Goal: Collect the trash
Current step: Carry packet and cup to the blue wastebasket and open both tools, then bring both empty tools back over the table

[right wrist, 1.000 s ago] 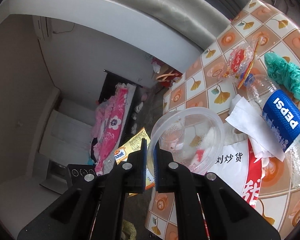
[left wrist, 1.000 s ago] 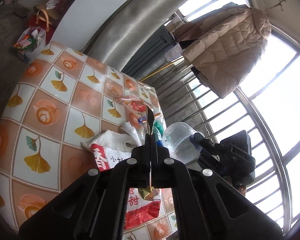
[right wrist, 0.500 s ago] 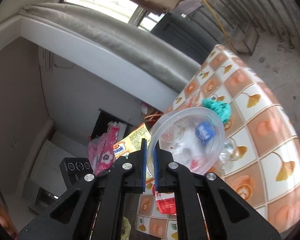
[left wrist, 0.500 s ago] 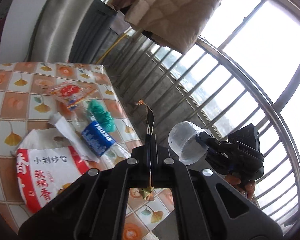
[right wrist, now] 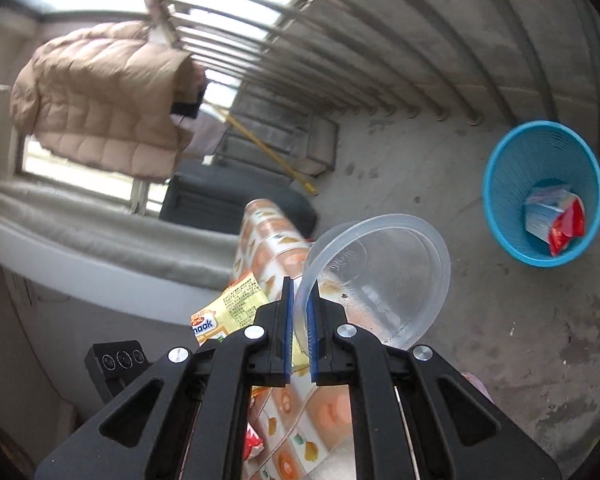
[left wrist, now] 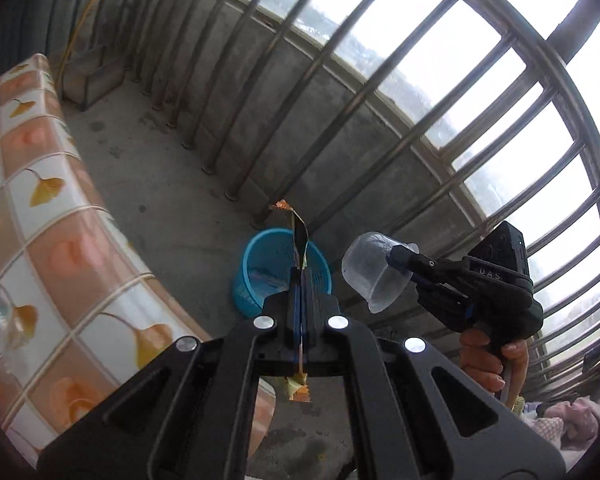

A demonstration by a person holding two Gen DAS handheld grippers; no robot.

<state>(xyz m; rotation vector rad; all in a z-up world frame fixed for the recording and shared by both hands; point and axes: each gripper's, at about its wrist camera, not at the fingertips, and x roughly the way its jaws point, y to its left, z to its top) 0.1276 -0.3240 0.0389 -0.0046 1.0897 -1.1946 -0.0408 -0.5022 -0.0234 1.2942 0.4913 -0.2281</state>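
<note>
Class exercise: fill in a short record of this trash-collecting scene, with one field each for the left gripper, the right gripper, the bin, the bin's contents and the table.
left gripper: shut on a thin yellow wrapper
right gripper: shut on the rim of a clear plastic bowl
bin: blue mesh basket on the concrete floor, upright
bin contents: a red and white packet
table: ginkgo-leaf tiled cloth

Beige puffer jacket (right wrist: 100, 100) hanging, window bars (left wrist: 380, 92) — tiled tablecloth (left wrist: 56, 248)

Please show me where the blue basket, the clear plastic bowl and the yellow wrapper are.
blue basket (right wrist: 500, 200): right wrist view, inner wall.
clear plastic bowl (right wrist: 384, 276): right wrist view, bottom.
yellow wrapper (right wrist: 236, 308): right wrist view, printed face.
</note>
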